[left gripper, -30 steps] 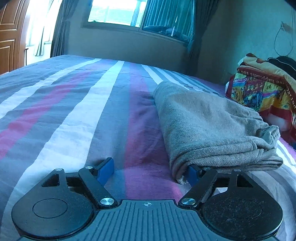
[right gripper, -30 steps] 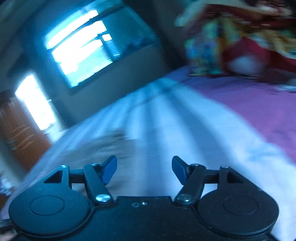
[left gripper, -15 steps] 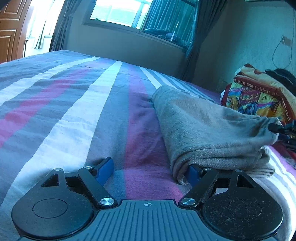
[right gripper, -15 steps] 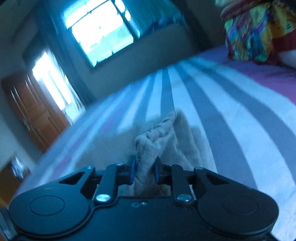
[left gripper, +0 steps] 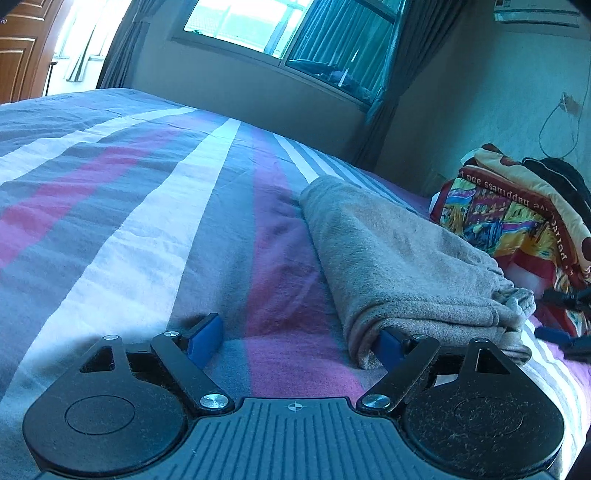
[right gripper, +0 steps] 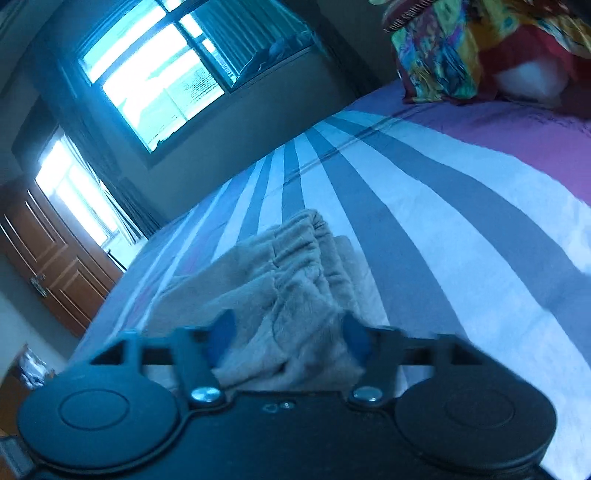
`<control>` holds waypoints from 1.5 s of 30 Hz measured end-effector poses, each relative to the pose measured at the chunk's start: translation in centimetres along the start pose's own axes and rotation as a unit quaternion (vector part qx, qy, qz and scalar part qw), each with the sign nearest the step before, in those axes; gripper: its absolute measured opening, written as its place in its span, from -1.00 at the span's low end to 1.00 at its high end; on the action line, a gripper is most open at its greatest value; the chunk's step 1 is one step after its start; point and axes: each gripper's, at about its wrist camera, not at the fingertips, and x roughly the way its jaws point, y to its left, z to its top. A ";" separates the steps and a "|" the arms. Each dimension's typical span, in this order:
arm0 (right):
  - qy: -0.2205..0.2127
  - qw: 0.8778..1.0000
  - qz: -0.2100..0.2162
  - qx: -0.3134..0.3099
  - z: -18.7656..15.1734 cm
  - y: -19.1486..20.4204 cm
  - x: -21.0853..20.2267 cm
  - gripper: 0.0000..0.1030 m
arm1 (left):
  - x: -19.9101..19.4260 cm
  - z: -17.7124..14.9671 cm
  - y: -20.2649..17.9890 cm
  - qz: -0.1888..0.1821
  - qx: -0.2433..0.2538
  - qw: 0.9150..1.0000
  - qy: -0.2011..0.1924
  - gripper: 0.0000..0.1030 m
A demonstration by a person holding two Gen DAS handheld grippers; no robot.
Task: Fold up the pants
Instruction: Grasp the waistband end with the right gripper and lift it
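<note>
The grey pants (left gripper: 399, 266) lie folded on the striped bed sheet (left gripper: 147, 236), right of centre in the left wrist view. My left gripper (left gripper: 299, 341) is open and low on the bed; its right finger is tucked under the near fold of the pants. In the right wrist view the gathered waistband end of the pants (right gripper: 291, 284) lies between the fingers of my right gripper (right gripper: 288, 334), which is open around it. The right gripper's blue tips also show at the far right of the left wrist view (left gripper: 561, 317).
A colourful folded blanket (left gripper: 517, 218) and pillows sit at the head of the bed, just beyond the pants. A window (left gripper: 280, 29) with curtains is on the far wall and a wooden door (right gripper: 51, 258) stands to the left.
My right gripper came down onto the waistband, shut on it half a second ago, and has now opened again. The left gripper has barely moved.
</note>
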 end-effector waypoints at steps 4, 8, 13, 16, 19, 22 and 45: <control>0.030 0.998 0.014 0.054 -0.2 -1.3 1.4 0.32 | 0.0 0.0 -0.2 0.001 0.002 1.000 0.000 0.65; 0.055 0.993 0.020 0.101 -0.1 -2.2 3.7 0.27 | 0.1 -0.1 -0.3 0.005 0.006 1.000 0.000 0.65; 0.074 0.992 0.008 0.101 0.9 -1.2 6.0 -0.22 | 0.0 -0.1 -0.4 0.009 0.007 1.000 -0.001 0.65; 0.039 0.995 0.042 0.078 1.8 0.7 4.2 -0.27 | -0.1 -0.2 -0.3 0.008 0.004 1.000 -0.004 0.65; 0.008 0.995 0.072 0.064 2.5 2.1 2.2 -0.27 | -0.2 -0.1 -0.1 0.004 0.001 1.000 -0.005 0.65; -0.022 0.995 0.090 0.039 2.3 2.6 0.6 -0.28 | -0.2 -0.1 -0.1 0.004 0.002 1.000 -0.005 0.65; 0.058 0.994 0.013 0.094 -0.2 -1.8 4.8 -0.15 | 1.9 2.9 -4.7 0.057 0.111 0.992 -0.008 0.67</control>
